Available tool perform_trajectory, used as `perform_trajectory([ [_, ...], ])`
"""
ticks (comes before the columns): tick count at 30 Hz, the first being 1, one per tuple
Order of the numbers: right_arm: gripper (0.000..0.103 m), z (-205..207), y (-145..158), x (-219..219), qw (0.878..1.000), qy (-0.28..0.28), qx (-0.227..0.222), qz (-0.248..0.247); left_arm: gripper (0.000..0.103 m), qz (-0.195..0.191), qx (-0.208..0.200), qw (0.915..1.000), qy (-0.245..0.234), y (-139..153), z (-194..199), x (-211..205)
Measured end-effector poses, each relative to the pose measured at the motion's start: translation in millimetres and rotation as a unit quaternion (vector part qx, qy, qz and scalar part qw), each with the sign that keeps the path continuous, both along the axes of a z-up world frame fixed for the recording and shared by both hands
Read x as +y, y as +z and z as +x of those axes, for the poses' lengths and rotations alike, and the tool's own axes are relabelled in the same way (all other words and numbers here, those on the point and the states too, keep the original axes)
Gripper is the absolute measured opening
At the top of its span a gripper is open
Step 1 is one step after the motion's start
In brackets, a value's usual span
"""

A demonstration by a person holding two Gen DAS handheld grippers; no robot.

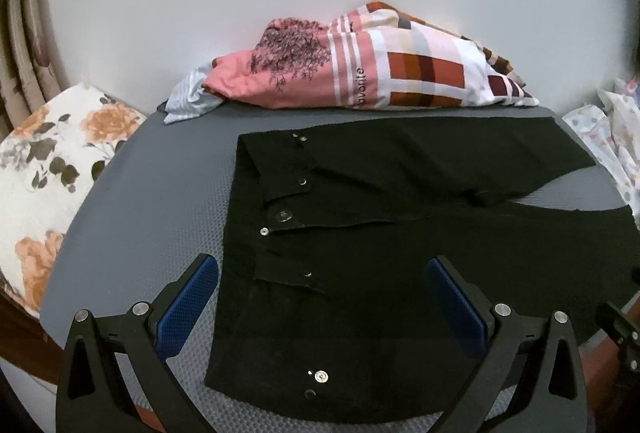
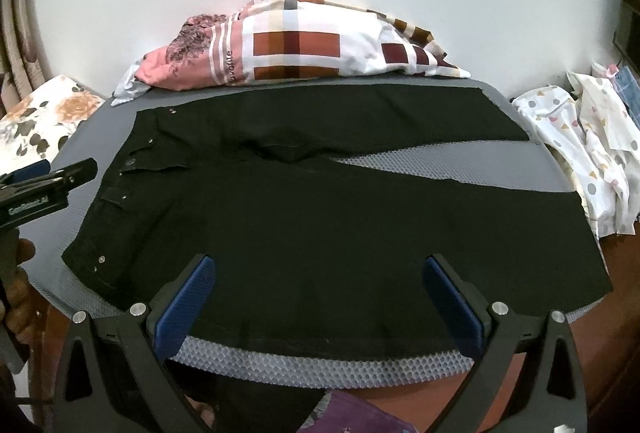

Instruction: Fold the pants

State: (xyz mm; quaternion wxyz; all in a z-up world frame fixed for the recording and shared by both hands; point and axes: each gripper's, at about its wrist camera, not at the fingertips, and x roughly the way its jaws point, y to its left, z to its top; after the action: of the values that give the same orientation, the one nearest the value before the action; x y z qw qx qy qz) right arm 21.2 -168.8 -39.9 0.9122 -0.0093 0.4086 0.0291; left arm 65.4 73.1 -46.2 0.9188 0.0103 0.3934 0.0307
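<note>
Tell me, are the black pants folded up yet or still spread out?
Spread out. The black pants lie flat on the gray mat, both legs apart with mat showing between them.

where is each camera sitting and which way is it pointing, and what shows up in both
Left wrist: sits on the left gripper at the near edge by the waistband, facing the wall across the black pants; its own open blue-padded fingers show, plus a sliver of the other gripper at right.
Right wrist: sits on the right gripper further along the near leg, also facing the wall; its open fingers show, plus the left gripper and the hand gripping it.
Shared: the pants, grey mat, pink patterned cloth and floral pillow.
</note>
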Motion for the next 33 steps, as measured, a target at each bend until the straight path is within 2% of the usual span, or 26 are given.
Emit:
perform_trajectory([
  [8,0.103,10.1,-10.3,5.2,1.0,0.006,0.016,0.003,0.099,-0.002,0.022,0.9996,-0.016,-15.4,27.1,25.5],
  [10,0.103,11.8,-12.1,6.7,1.0,0.009,0.017,0.002,0.098,-0.016,0.031,0.9991,-0.024,-15.9,40.5,38.2],
  [13,0.103,16.0,-17.1,9.7,1.0,0.014,0.023,0.003,0.098,-0.067,0.04,0.9957,-0.05,-17.1,62.7,64.4],
  [15,0.103,19.8,-22.6,10.7,0.999,0.016,0.031,0.003,0.098,-0.088,0.045,0.9935,-0.055,-18.6,81.8,83.5],
  [20,0.103,29.2,-37.8,14.0,0.998,0.022,0.052,0.0,0.098,-0.111,0.067,0.9891,-0.069,-31.8,140.6,124.3],
  [24,0.103,38.1,-46.6,13.9,0.998,0.021,0.066,-0.001,0.098,-0.095,0.083,0.9893,-0.073,-50.7,186.8,143.9],
  [27,0.103,44.0,-53.9,12.5,0.997,0.017,0.078,-0.003,0.098,-0.104,0.079,0.9879,-0.084,-61.2,213.2,157.0],
  [29,0.103,47.7,-60.0,11.8,0.996,0.014,0.087,-0.006,0.085,-0.112,0.087,0.9858,-0.09,-69.8,232.8,164.0],
  [30,0.103,48.9,-62.4,11.6,0.996,0.014,0.091,-0.007,0.083,-0.123,0.095,0.9828,-0.1,-74.8,242.0,165.7],
  [33,0.103,52.9,-70.6,12.1,0.994,0.013,0.105,-0.013,0.082,-0.125,0.12,0.9778,-0.117,-89.1,261.4,164.9],
])
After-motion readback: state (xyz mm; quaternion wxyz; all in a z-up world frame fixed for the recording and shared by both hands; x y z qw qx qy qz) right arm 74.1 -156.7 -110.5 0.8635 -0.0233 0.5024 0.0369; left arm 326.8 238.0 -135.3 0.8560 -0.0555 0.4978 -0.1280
